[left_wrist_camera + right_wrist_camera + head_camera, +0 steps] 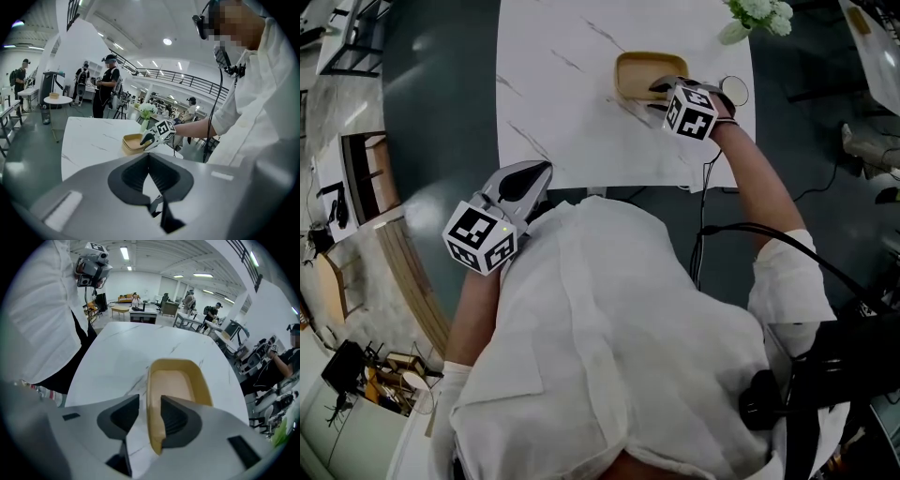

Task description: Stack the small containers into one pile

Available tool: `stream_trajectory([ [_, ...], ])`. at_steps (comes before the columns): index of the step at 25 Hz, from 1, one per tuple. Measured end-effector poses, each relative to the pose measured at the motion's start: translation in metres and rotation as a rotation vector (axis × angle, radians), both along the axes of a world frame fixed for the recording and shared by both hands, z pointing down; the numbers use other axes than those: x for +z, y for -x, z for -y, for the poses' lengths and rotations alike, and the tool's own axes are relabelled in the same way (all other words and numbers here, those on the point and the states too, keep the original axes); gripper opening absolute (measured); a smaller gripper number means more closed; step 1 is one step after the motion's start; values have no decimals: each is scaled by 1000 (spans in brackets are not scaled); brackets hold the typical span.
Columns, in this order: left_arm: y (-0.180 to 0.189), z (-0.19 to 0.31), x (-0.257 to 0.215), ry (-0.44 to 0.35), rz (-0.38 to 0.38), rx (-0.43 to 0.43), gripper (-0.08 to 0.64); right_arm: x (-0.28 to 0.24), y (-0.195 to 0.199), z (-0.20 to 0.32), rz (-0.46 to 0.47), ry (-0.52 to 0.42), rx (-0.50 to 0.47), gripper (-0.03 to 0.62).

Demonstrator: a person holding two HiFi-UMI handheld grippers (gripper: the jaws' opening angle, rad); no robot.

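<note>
Container is partly hidden behind the parted right tongs.

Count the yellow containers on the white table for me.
1: a yellow container on the far part of the white table, its near wall between the right claw's open jaws. Others may be nested inside it; I can't tell.

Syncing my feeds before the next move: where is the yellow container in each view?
Head view: yellow container top centre, under the right tool.
Left gripper view: container mid-frame, left of that tool.
Right gripper view: container centre, wall between open jaws.
Shared landmark: white marble table.
</note>
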State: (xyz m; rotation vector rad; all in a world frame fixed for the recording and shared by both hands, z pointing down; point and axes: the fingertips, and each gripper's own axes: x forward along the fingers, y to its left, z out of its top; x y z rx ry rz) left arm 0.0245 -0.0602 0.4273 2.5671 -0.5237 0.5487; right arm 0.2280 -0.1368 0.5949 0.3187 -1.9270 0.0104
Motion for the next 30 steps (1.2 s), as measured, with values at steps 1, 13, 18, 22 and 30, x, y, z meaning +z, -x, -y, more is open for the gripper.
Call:
stream_trajectory([
  [1, 1, 1, 0, -1, -2, 2, 8, -1, 0, 1, 0, -7, 6, 130],
  [13, 11, -3, -16, -33, -60, 114, 7, -60, 11, -16, 65, -160, 251, 73],
  [18, 33, -12, -22, -46, -78, 138, 7, -74, 39, -60, 179, -175, 463, 6],
  [22, 59, -24, -30, -58, -95, 159, 6, -80, 81, -99, 289, -159, 619, 6],
  [30, 115, -66, -24, -23, -116, 181, 7, -97, 168, -168, 467, -168, 757, 6],
])
